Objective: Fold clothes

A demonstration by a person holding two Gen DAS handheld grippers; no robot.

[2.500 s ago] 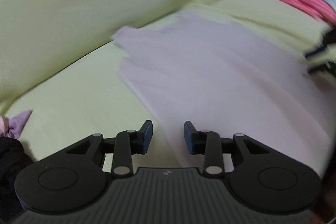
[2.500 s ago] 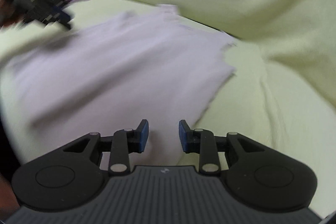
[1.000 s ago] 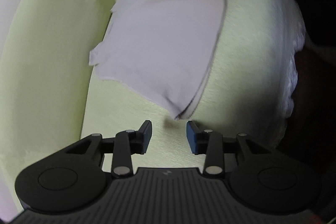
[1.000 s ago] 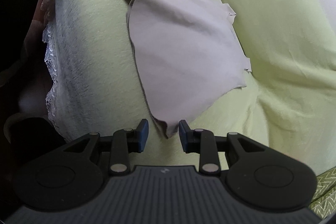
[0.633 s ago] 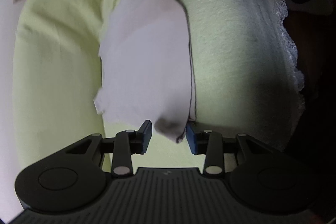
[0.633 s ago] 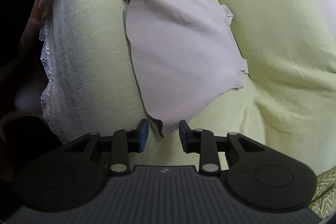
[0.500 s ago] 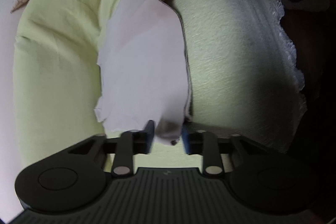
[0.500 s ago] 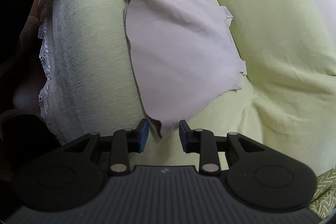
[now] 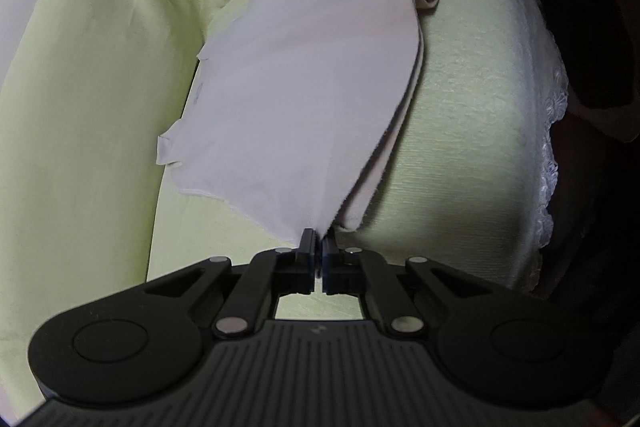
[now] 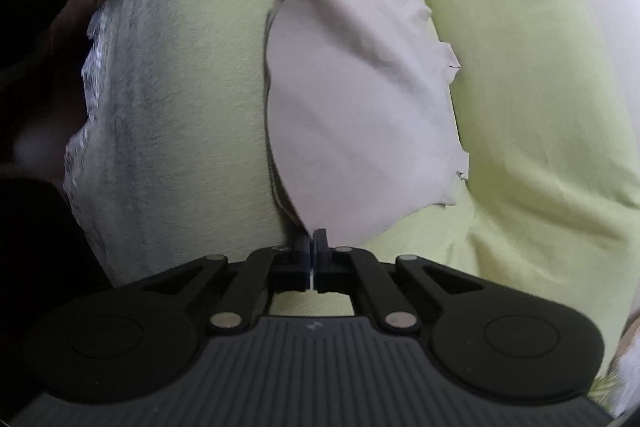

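A pale lilac garment [image 9: 304, 99] lies spread on a light green sofa seat [image 9: 460, 115]. My left gripper [image 9: 319, 233] is shut on its near corner, and the cloth rises taut from the pinched tip. In the right wrist view the same lilac garment [image 10: 360, 99] runs away from me along the seat. My right gripper [image 10: 314, 237] is shut on the opposite near corner, and the cloth is pulled into a point between the pads. The front hem sags in a fold between the two held corners.
A green back cushion [image 9: 92, 107] runs along the garment's far side, also seen as the green back cushion [image 10: 540, 75]. A white lace trim [image 9: 554, 131] hangs over the seat's front edge, with dark space beyond it. The lace trim [image 10: 92, 99] borders the left in the right wrist view.
Both grippers have gone from open around the garment's corners to shut on them. The left one has lifted its corner, pulling the cloth taut; the right stayed in place.
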